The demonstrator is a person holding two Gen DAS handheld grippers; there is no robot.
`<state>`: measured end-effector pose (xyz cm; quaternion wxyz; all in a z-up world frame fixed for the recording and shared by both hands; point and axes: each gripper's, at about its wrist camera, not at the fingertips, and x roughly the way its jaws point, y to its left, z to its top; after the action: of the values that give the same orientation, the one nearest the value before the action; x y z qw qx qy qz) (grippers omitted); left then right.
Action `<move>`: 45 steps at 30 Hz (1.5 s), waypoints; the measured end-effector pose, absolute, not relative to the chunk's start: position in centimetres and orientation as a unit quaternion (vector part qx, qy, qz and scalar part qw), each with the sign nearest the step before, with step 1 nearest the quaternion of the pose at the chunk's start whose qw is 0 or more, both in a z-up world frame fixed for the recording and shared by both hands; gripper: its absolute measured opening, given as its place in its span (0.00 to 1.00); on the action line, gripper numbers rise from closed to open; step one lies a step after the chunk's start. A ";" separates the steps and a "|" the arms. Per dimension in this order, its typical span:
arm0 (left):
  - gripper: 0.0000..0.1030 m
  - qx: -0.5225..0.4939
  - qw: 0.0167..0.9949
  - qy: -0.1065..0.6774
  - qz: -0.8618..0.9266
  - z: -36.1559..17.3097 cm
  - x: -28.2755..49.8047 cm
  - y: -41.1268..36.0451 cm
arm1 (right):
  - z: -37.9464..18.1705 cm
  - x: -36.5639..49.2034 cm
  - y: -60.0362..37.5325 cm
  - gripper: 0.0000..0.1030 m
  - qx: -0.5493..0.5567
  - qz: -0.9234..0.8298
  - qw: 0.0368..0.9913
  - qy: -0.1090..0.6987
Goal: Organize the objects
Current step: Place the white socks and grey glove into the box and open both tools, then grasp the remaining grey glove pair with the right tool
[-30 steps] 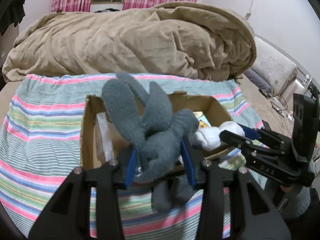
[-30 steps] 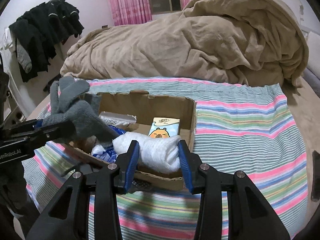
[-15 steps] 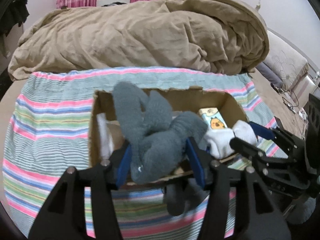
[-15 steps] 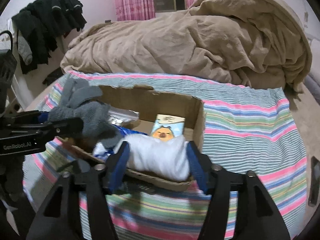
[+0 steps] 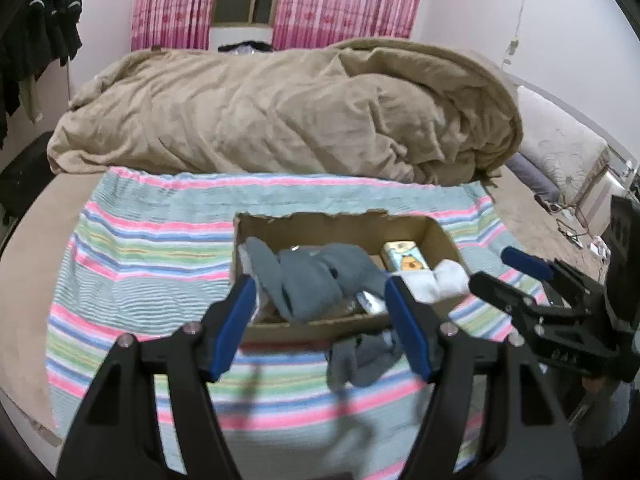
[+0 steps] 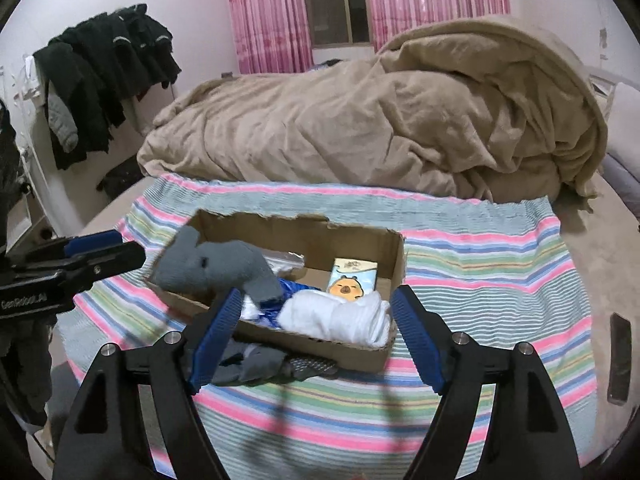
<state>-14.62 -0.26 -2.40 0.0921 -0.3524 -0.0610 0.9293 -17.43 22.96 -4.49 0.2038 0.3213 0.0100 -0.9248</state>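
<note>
A cardboard box [image 5: 340, 224] [image 6: 394, 256] sits on a striped cloth. Grey socks [image 5: 312, 280] [image 6: 216, 266] lie in its left part and a white sock roll [image 5: 434, 284] [image 6: 340, 314] in its near right corner. A tissue pack with an orange cartoon face [image 5: 406, 256] [image 6: 352, 280] lies behind the white roll. My left gripper [image 5: 320, 320] is open and empty, just in front of the box. My right gripper [image 6: 316, 330] is open and empty, also in front of the box. Another grey sock [image 5: 360, 356] [image 6: 248, 360] lies on the cloth against the box's near wall.
A striped cloth [image 5: 160, 248] [image 6: 480, 272] covers the bed's near part. A bunched beige duvet [image 5: 280, 120] [image 6: 380, 120] lies behind the box. Dark clothes [image 6: 104, 64] hang at the left. A dark flat object [image 6: 618, 356] lies at the cloth's right edge.
Both grippers opened and drew back from the box. The grey socks dropped from the left gripper into the box, and the white sock roll dropped from the right gripper into it.
</note>
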 end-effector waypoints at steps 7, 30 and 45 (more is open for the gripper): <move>0.77 -0.338 0.093 -0.071 0.934 -1.0 -11.0 -1.2 | -2.9 -15.5 23.2 0.78 0.312 -0.926 0.212 -0.004; 0.77 -0.414 0.078 -0.089 0.903 -9.4 -10.7 -1.9 | -11.3 -16.2 20.5 0.78 0.406 -0.886 0.225 -0.016; 0.77 -0.441 0.071 -0.094 0.890 -12.8 -12.5 -1.8 | -14.1 -18.6 18.5 0.33 0.425 -0.873 0.239 -0.022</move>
<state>-12.45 -1.78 -12.81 0.0708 -0.4407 -0.0938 0.8900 -18.60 18.52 -14.09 0.2390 0.4246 -0.0225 -0.8730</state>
